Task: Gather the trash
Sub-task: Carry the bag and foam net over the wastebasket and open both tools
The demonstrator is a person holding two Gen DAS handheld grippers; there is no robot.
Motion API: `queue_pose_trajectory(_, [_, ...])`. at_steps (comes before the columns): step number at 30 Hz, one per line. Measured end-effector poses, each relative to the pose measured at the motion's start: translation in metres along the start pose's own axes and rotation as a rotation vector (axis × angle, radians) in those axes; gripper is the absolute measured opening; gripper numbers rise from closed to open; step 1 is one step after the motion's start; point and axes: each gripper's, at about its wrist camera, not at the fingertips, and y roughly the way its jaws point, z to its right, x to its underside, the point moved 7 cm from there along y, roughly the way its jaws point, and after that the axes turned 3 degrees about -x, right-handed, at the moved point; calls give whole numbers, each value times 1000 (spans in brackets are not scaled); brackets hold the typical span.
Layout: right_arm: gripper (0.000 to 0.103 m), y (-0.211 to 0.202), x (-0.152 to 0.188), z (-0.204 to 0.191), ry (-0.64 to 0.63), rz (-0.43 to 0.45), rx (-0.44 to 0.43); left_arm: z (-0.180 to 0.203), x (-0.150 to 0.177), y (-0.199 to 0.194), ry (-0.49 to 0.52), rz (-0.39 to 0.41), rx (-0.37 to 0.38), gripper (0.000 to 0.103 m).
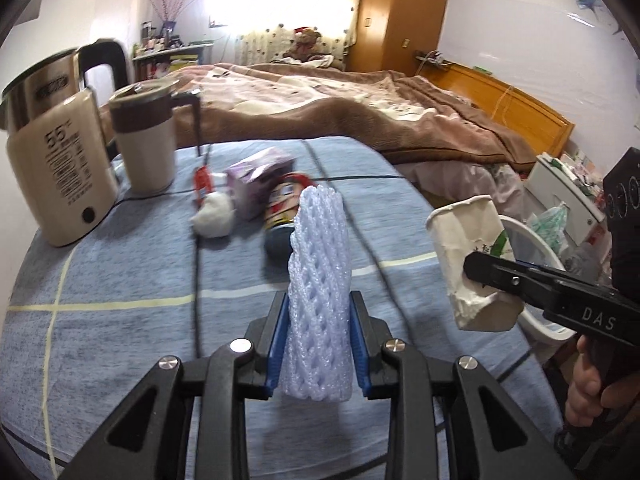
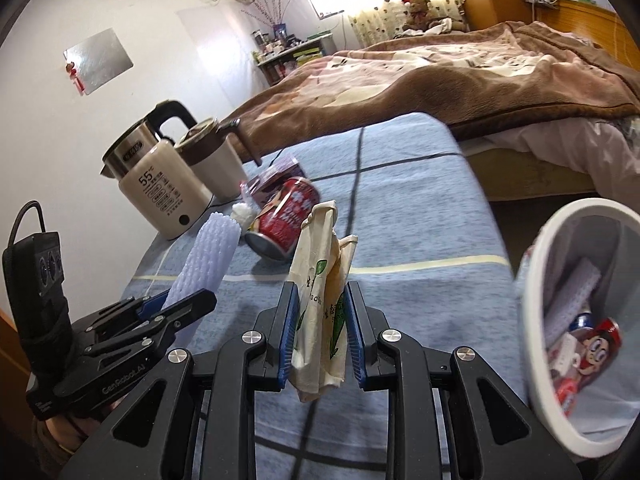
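On the blue cloth: one kettle, one lidded mug, one red can, one purple carton, one white wad. Held: one foam net, one crushed paper cup. One white bin, right of the right-wrist frame; contents too jumbled to count.

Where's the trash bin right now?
In the right wrist view the white trash bin sits at the far right, just off the blue tablecloth's edge, right of the crushed paper cup.
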Motion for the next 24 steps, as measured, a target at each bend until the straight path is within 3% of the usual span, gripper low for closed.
queue_pose_trajectory(24, [25, -107, 3, 132, 126, 123, 179, 183, -13, 25, 168, -28, 236, 31])
